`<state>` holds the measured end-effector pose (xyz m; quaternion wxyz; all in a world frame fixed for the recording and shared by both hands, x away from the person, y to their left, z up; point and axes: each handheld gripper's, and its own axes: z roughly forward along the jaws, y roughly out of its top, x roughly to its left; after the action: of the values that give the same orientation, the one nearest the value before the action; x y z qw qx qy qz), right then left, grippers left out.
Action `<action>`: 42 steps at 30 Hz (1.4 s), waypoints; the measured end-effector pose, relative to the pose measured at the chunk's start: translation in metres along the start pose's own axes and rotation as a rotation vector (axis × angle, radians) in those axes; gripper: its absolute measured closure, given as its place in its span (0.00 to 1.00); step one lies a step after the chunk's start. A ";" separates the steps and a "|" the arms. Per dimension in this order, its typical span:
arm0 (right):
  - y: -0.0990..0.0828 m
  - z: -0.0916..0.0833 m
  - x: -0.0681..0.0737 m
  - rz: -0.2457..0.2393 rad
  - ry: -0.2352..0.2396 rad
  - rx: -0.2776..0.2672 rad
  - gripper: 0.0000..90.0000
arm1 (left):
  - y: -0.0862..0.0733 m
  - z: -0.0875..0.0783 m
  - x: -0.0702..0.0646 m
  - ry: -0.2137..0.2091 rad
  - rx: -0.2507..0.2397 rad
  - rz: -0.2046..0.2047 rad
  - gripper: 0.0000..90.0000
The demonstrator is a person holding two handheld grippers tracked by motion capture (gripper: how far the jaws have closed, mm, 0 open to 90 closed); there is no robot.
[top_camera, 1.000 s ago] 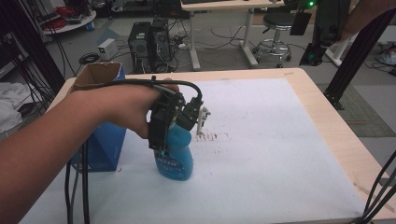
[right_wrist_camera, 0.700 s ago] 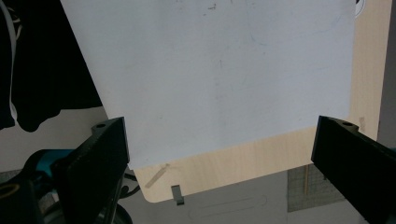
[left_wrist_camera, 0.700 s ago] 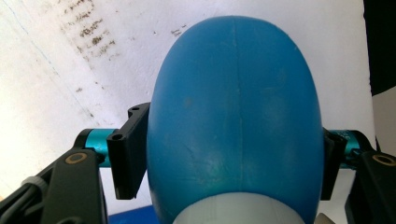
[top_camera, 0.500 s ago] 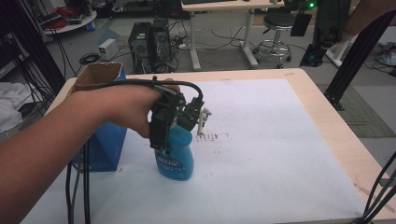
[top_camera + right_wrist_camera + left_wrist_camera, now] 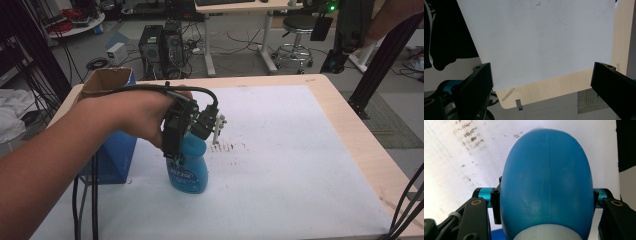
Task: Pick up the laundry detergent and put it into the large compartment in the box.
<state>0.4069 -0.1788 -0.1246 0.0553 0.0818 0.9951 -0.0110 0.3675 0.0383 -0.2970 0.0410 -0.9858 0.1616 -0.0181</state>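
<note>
I count one blue bottle [image 5: 188, 167] and one blue box [image 5: 113, 150] with an open cardboard top. That's all that sits on the table [image 5: 345, 130].

The bottle stands upright left of centre on the table, just right of the box; I can't tell if they touch. My left gripper [image 5: 175, 150] comes down on it from above. Its jaws have just been closing, and in the left gripper view they now pinch the bottle [image 5: 547, 185] on both flanks near the neck. One forearm comes in from the lower left, with one cable [image 5: 85, 200] trailing off it.

My right gripper [image 5: 541, 82] has its jaws spread wide with nothing between them. It looks along the white sheet [image 5: 541, 40] towards a rounded corner of the table [image 5: 554, 90].

Surface: light wood top, almost fully covered by one white sheet [image 5: 280, 150]. The sheet is scuffed, with one row of short dark marks [image 5: 227, 147] just right of the bottle.

Room: grey floor, loose cables all over it. Behind the table I see two dark PC towers [image 5: 160, 47], one small white box [image 5: 116, 51], one stool [image 5: 295, 30] and one white desk [image 5: 240, 10]. One black frame strut [image 5: 385, 55] slants past the right edge.
</note>
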 end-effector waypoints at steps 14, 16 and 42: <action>-0.001 0.003 0.001 0.003 0.001 -0.004 0.03 | -0.008 -0.019 0.002 -0.013 -0.006 -0.096 0.43; 0.000 0.004 0.000 -0.008 0.000 0.001 0.03 | -0.012 -0.027 0.003 -0.012 -0.013 -0.112 0.43; 0.006 0.007 0.003 -0.042 -0.006 -0.006 0.03 | -0.068 -0.129 0.010 -0.057 -0.020 -0.583 0.43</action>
<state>0.4056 -0.1724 -0.1315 0.0581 0.0609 0.9964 -0.0096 0.3926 0.0894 -0.1625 0.0288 -0.9911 -0.1298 0.0003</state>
